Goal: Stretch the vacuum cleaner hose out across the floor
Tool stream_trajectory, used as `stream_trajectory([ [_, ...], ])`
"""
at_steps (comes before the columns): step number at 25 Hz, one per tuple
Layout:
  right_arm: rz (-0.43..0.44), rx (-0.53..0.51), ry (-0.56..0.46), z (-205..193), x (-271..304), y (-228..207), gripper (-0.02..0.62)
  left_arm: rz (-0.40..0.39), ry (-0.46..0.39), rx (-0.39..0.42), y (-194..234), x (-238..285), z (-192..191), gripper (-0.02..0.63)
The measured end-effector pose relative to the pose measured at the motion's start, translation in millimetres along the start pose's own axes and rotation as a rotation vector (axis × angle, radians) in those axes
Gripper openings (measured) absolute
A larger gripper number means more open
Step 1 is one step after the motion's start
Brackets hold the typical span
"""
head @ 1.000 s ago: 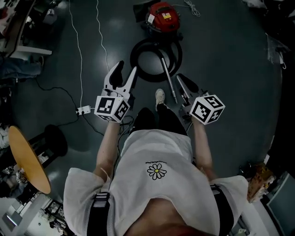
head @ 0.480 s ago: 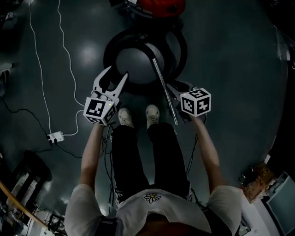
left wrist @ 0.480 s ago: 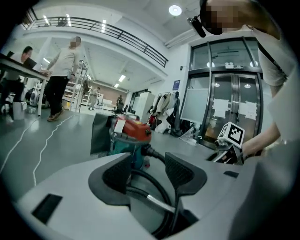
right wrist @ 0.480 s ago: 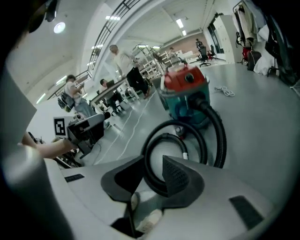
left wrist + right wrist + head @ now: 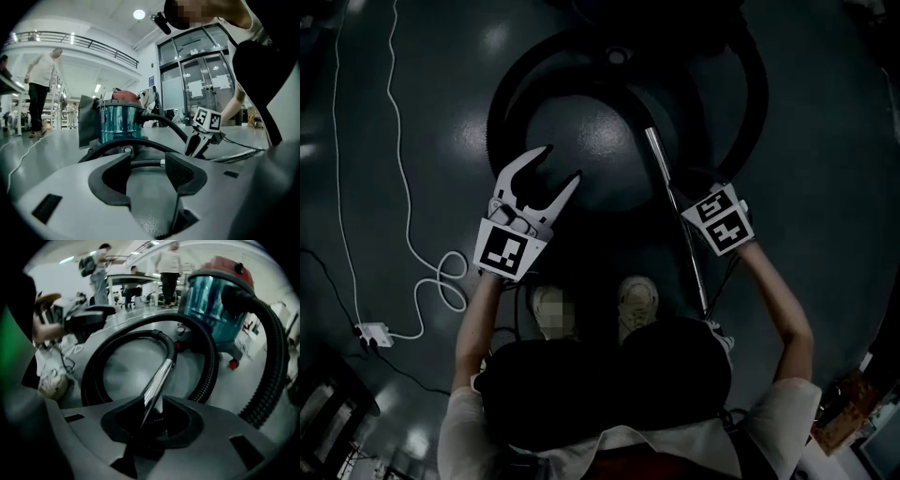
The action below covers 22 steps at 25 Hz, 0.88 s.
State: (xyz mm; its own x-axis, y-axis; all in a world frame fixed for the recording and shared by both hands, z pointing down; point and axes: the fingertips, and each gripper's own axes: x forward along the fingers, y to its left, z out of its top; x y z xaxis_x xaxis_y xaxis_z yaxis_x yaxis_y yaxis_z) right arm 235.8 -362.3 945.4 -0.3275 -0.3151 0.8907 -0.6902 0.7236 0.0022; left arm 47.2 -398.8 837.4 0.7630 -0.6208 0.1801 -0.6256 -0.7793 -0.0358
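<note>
The black ribbed hose [image 5: 502, 103] lies coiled in a ring on the dark floor and runs to a teal vacuum canister with a red lid [image 5: 215, 301]. A chrome wand tube [image 5: 675, 202] lies across the ring's right side. My right gripper [image 5: 686, 192] sits on that tube; in the right gripper view the tube [image 5: 159, 376] runs straight between the jaws, and the gripper [image 5: 152, 413] is shut on it. My left gripper [image 5: 562, 164] hovers open over the ring's near left, nothing between its fingers [image 5: 146, 164], with the hose [image 5: 140, 143] just ahead.
A white cable [image 5: 394, 169] loops down the left to a power strip [image 5: 372, 333]. The person's shoes [image 5: 637, 300] stand just behind the coil. People [image 5: 40, 89] walk in the hall beyond, and glass doors [image 5: 206, 89] lie past the canister.
The person has stepped up and bent low over the coil. Both grippers came down toward the floor, and the right one moved onto the chrome tube. The left stayed open.
</note>
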Motion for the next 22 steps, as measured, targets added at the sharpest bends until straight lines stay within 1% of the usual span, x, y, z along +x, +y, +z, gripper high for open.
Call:
stream_trajectory([
  [1,0.045,0.101,-0.006,1.4,3.8,-3.4,0.106,0.019,0.008,-0.012,-0.7,-4.3,-5.5,0.211],
  [3,0.157,0.351,-0.013,10.6,7.7,-6.6,0.106,0.052,-0.013,-0.076,2.4,-11.6,-9.7,0.212],
  [4,0.2,0.436,-0.007,13.9,10.8,-4.2,0.106,0.065,-0.018,-0.1,4.0,-16.4,-13.9,0.211],
  [5,0.224,0.466,0.006,15.3,16.4,-1.0,0.106,0.078,-0.006,-0.113,6.2,-21.0,-22.1,0.211],
  [8,0.237,0.429,0.065,16.2,33.0,-1.4,0.118,0.104,0.049,-0.15,11.4,-27.1,-47.2,0.211],
  [10,0.26,0.449,0.116,19.1,35.4,-2.5,0.118,0.098,0.071,-0.168,8.3,-28.2,-52.6,0.212],
  [12,0.256,0.444,0.156,21.9,35.4,-2.2,0.118,0.084,0.088,-0.141,3.3,-28.3,-54.0,0.212],
  [14,0.258,0.437,0.175,24.5,39.4,-2.5,0.119,0.069,0.1,-0.124,-0.7,-26.9,-58.9,0.212],
  [17,0.315,0.492,0.224,29.1,49.0,-1.0,0.135,0.058,0.129,-0.136,-4.6,-20.7,-77.3,0.211],
  [18,0.315,0.498,0.25,30.0,52.7,0.6,0.144,0.057,0.149,-0.111,-6.2,-17.8,-84.6,0.211],
  [19,0.301,0.49,0.277,30.1,56.7,2.6,0.148,0.055,0.171,-0.07,-8.6,-14.9,-91.3,0.211],
  [21,0.269,0.44,0.326,28.1,67.4,9.0,0.169,0.05,0.204,0.002,-13.4,-11.4,-100.7,0.211],
  [22,0.273,0.42,0.349,26.1,75.7,13.4,0.18,0.049,0.209,0.012,-13.7,-11.5,-103.1,0.21],
])
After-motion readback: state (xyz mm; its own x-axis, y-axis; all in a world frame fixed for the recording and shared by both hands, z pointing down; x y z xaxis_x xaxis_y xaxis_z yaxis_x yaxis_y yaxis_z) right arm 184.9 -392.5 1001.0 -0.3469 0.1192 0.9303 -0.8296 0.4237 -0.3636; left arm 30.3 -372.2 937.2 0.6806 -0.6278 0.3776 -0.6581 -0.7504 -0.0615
